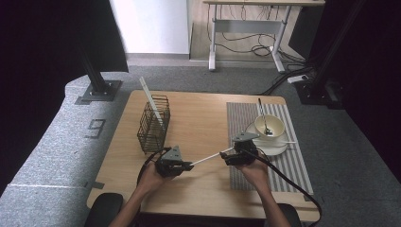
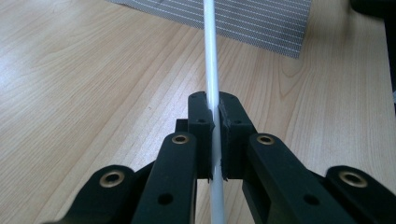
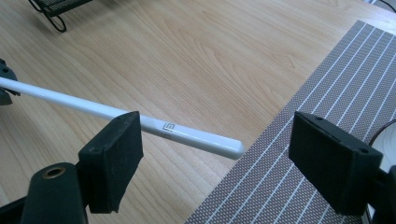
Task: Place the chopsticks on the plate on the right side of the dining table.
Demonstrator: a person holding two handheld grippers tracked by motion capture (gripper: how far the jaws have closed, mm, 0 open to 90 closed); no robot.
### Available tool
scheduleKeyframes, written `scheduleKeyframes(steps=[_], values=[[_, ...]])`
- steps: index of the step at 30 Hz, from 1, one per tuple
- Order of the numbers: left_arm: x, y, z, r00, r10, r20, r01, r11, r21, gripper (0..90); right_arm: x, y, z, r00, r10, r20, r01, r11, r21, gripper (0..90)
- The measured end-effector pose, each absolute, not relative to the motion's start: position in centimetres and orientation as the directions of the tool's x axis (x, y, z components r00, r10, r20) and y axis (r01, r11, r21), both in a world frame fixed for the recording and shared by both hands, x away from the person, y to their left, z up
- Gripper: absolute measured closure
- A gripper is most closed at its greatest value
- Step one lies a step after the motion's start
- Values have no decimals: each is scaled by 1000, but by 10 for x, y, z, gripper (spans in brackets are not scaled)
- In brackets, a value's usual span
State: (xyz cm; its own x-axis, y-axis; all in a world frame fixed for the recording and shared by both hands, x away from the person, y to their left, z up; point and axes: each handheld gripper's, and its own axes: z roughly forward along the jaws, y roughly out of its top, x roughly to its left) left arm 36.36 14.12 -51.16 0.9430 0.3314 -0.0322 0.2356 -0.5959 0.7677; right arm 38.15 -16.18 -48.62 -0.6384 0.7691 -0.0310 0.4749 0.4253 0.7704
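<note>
Near the table's six o'clock edge, the left gripper (image 1: 188, 165) is clamped on a white chopstick (image 1: 208, 158) slanting toward two o'clock, its thick end between the right gripper's (image 1: 230, 154) wide-apart jaws. A clean handover, I judge, wants the right closing squarely before the left lets go. At ten o'clock the wire basket (image 1: 153, 125) holds another white stick, probably its mate; at two o'clock the bowl (image 1: 270, 126) holds a spoon (image 1: 264, 118).

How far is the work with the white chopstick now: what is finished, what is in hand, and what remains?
Looks done: one white chopstick stands in the wire basket. In hand: the left tool is shut on the second chopstick, held above the table; the right tool is open, jaws on either side of its thick end. Probably left: carrying it to the basket.
</note>
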Motion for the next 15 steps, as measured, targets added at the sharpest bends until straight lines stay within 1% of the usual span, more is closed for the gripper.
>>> scheduleKeyframes(steps=[8, 11, 15], values=[[363, 140, -514, 960, 277, -34, 211, -642, 737, 854, 378, -166, -481, -650, 760, -11, 471, 414, 779, 170], [362, 139, -514, 968, 249, -43, 201, -657, 727, 854, 374, -169, -478, -678, 735, 1, 474, 436, 765, 143], [362, 140, -514, 977, 208, -56, 184, -673, 716, 854, 369, -171, -478, -705, 709, 18, 471, 450, 759, 136]])
